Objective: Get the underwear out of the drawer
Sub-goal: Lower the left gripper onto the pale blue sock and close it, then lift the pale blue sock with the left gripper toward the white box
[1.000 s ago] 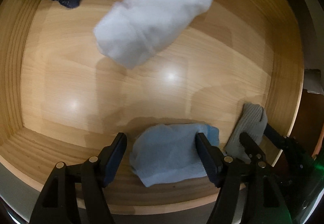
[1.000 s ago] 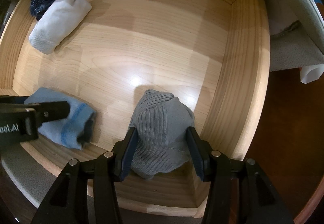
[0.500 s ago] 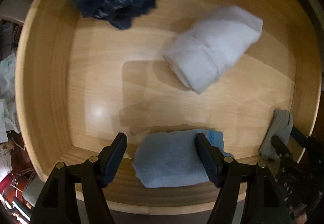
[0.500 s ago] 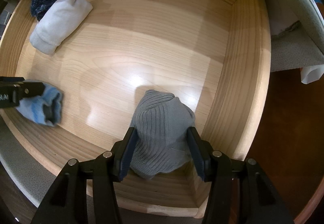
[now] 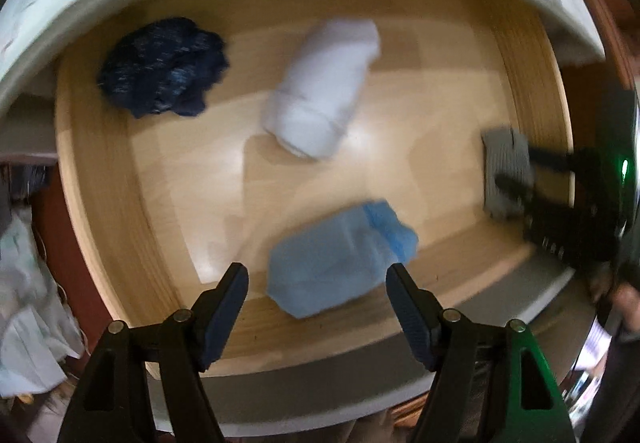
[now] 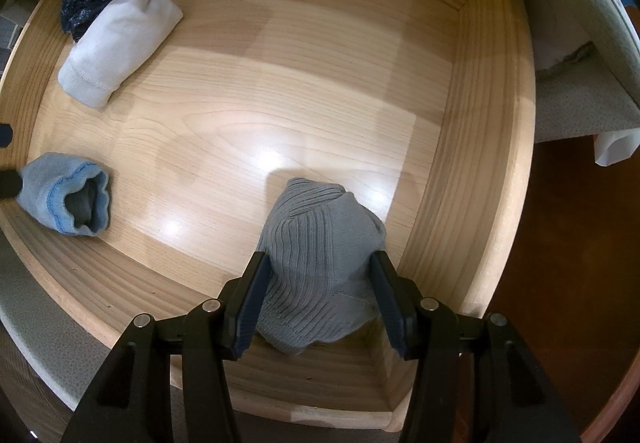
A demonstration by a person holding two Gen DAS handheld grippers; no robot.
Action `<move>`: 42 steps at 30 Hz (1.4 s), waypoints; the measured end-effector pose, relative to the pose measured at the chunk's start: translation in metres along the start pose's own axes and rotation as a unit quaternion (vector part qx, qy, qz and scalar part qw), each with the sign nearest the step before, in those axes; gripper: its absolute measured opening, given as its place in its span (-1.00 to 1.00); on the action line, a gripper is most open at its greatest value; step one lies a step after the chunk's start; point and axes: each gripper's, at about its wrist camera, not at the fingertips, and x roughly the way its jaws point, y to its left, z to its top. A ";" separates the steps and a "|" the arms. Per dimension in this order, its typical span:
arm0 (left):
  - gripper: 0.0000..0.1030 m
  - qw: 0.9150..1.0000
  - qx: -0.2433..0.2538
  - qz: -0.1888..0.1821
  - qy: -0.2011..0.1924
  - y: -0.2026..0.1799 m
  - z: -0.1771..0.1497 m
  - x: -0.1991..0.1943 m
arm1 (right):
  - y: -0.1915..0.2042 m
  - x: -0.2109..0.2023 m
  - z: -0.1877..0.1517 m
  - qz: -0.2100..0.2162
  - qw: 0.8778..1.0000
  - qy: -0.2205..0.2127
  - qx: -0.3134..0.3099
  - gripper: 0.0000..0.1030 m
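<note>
Wooden drawer (image 6: 452, 147), four soft, light cloth bundles. Right claw (image 6: 318, 297) clamped on grey ribbed bundle (image 6: 320, 267), drawer's near right corner. Left claw (image 5: 316, 307) wide, empty, above blue bundle (image 5: 336, 263). Pinch mid-fold; limp fabric may sag.

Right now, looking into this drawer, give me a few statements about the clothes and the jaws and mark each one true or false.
1. Four bundles lie in the wooden drawer. True.
2. The right gripper has the grey ribbed bundle between its jaws. True.
3. The left gripper has the white bundle between its jaws. False: the light blue bundle sits between them, with gaps either side.
4. The dark blue patterned bundle lies next to the grey one. False: it lies beside the white bundle, at the far end of the drawer.
</note>
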 end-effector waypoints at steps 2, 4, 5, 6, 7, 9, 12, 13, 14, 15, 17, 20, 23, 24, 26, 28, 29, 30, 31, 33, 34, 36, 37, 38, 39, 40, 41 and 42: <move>0.43 1.000 0.012 0.004 0.007 -0.002 -0.005 0.006 | 0.000 0.000 0.000 -0.001 1.000 0.000 0.000 -0.03; 0.43 1.000 0.017 0.000 0.016 -0.010 -0.005 0.020 | 0.000 0.000 0.000 -0.001 1.000 0.001 0.000 -0.03; 0.43 1.000 0.019 -0.001 0.021 -0.014 -0.005 0.026 | 0.000 0.000 0.000 -0.001 1.000 0.001 -0.001 -0.03; 0.43 0.999 0.021 0.002 0.027 -0.017 -0.004 0.032 | 0.000 0.000 0.000 -0.001 1.000 0.000 -0.001 -0.03; 0.43 0.999 0.023 0.010 0.033 -0.019 -0.003 0.039 | 0.000 0.000 0.000 -0.001 1.000 0.000 -0.001 -0.03; 0.47 0.999 0.023 0.019 0.043 -0.024 0.001 0.051 | 0.000 0.000 0.000 -0.002 1.000 0.001 -0.001 -0.03; 0.53 0.999 0.009 0.014 0.048 -0.026 0.008 0.059 | 0.000 0.000 0.000 -0.001 1.000 0.001 -0.001 -0.03; 0.53 0.999 0.004 0.013 0.049 -0.028 0.012 0.063 | -0.001 0.000 0.000 -0.001 1.000 0.000 -0.001 -0.03; 0.53 0.999 -0.003 0.015 0.052 -0.029 0.015 0.066 | -0.001 0.000 0.000 -0.001 1.000 0.000 -0.001 -0.03; 0.53 0.998 -0.008 0.015 0.055 -0.030 0.017 0.069 | -0.001 0.000 0.001 -0.001 1.000 0.001 -0.001 -0.02; 0.53 0.998 -0.027 0.017 0.061 -0.025 0.023 0.079 | -0.002 0.000 0.001 -0.001 1.000 0.001 -0.001 -0.02; 0.53 0.996 -0.061 0.012 0.057 -0.022 0.027 0.087 | 0.000 0.000 0.001 -0.001 1.000 0.000 0.000 -0.02; 0.53 0.995 -0.093 0.004 0.045 -0.015 0.027 0.089 | 0.000 0.000 0.001 -0.001 1.000 0.000 -0.001 -0.02; 0.52 0.994 -0.103 -0.002 0.042 -0.010 0.027 0.087 | 0.000 -0.001 0.001 -0.001 1.000 0.000 0.000 -0.01; 0.43 0.993 -0.115 -0.010 0.037 -0.006 0.026 0.086 | 0.001 0.000 0.002 -0.001 1.000 0.000 -0.001 -0.01; 0.29 0.992 -0.123 -0.012 0.030 -0.003 0.024 0.083 | 0.000 0.001 0.002 -0.001 1.000 0.001 -0.001 -0.01; 0.25 0.991 -0.129 -0.018 0.029 -0.001 0.023 0.081 | 0.000 0.001 0.002 -0.001 1.000 0.001 -0.001 -0.01; 0.22 0.990 -0.134 -0.021 0.026 0.000 0.022 0.081 | 0.000 0.001 0.002 -0.001 1.000 0.001 -0.001 -0.01; 0.20 0.990 -0.139 -0.022 0.024 0.002 0.014 0.077 | 0.000 0.001 0.002 -0.002 1.000 0.001 -0.001 -0.01; 0.13 0.989 -0.145 -0.026 0.020 0.005 0.010 0.075 | 0.001 0.001 0.003 -0.003 1.000 0.001 -0.002 0.00; 0.10 0.989 -0.148 -0.025 0.016 0.005 0.006 0.076 | 0.001 0.001 0.003 -0.004 1.000 0.002 -0.002 0.00; 0.04 0.988 -0.151 -0.024 0.010 0.011 0.002 0.070 | 0.002 0.002 0.003 -0.007 1.000 0.003 -0.003 0.00; 0.04 0.988 -0.152 -0.024 0.009 0.008 -0.004 0.064 | 0.002 0.002 0.004 -0.009 1.000 0.004 -0.004 0.00; 0.03 0.988 -0.154 -0.020 0.007 0.009 -0.006 0.063 | 0.003 0.003 0.004 -0.010 1.000 0.005 -0.004 0.00; 0.03 0.987 -0.157 -0.016 0.004 0.010 -0.008 0.061 | 0.003 0.003 0.004 -0.012 1.000 0.006 -0.005 0.00; 0.03 0.987 -0.158 -0.017 0.002 0.015 -0.011 0.057 | 0.004 0.003 0.005 -0.014 1.000 0.007 -0.005 0.00; 0.03 0.987 -0.162 -0.019 -0.002 0.018 -0.013 0.054 | 0.005 0.004 0.005 -0.015 1.000 0.007 -0.005 0.00; 0.03 0.986 -0.165 -0.019 -0.006 0.019 -0.014 0.052 | 0.005 0.004 0.005 -0.017 1.000 0.009 -0.006 0.00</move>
